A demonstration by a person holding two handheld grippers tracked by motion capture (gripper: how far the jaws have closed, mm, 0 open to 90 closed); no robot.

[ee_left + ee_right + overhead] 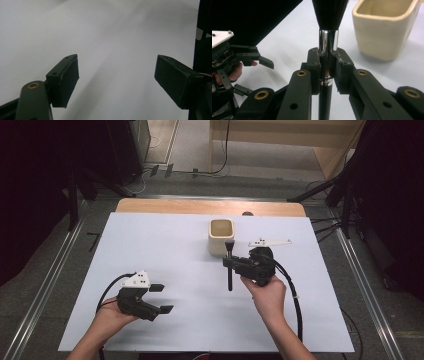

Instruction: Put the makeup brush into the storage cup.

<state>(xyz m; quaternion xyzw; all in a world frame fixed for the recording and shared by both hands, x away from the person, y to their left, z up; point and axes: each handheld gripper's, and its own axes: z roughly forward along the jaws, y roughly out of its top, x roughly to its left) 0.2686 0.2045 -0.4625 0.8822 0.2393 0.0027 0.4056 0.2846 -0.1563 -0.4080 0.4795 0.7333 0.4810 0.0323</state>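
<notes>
A makeup brush [229, 276] with a black handle, chrome ferrule and dark bristles is held over the white sheet [165, 245], bristles toward a cream square cup [221, 236]. My right gripper [230, 263] is shut on it; in the right gripper view the pads [314, 67] clamp the ferrule of the brush [328, 40], and the cup [384, 30] stands just beyond, to the right. My left gripper [162, 298] rests in a hand at the front left, open with nothing between its jaws. The left gripper [116, 75] looks onto bare white sheet. The left gripper [253, 76] also appears at the left of the right gripper view.
The white sheet covers a wooden table whose back edge [210, 207] shows behind the cup. Dark stands [345, 195] and cables flank the table on the floor. Broad bare sheet lies between the two hands and left of the cup.
</notes>
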